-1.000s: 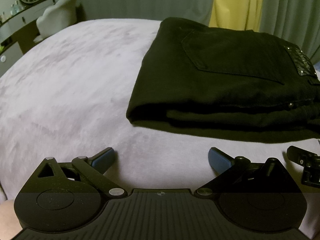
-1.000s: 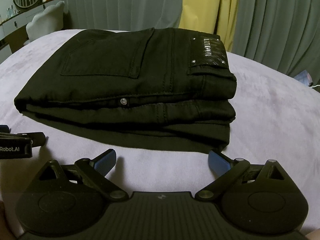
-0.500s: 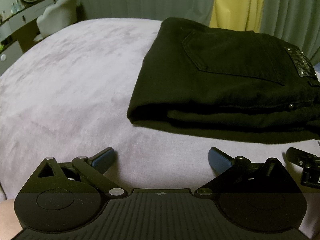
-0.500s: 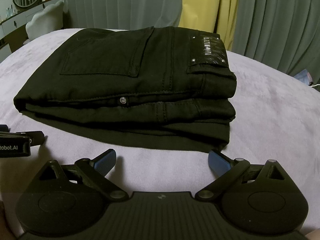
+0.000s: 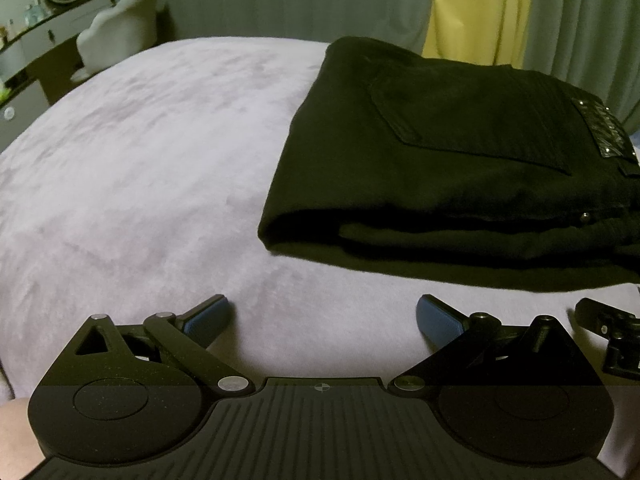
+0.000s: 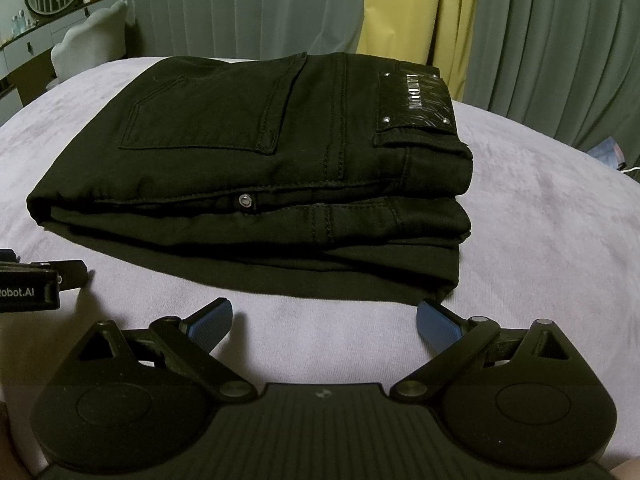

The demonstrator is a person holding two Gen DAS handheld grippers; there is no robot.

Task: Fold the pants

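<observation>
- Pants [image 6: 256, 160] are lying folded into a compact stack of several layers on the bed [image 5: 140, 160], back pocket and waistband patch [image 6: 416, 100] facing up.
- Folding is appearing complete; edges are sitting roughly aligned, with the lowest layer jutting out slightly at the near side.
- Left gripper [image 5: 322, 316] is standing wide open, holding nothing, just short of the stack.
- Right gripper [image 6: 324, 320] is likewise standing wide open and empty, near the stack's front edge.
- Remaining work, at most, is looking like minor tidying.
</observation>
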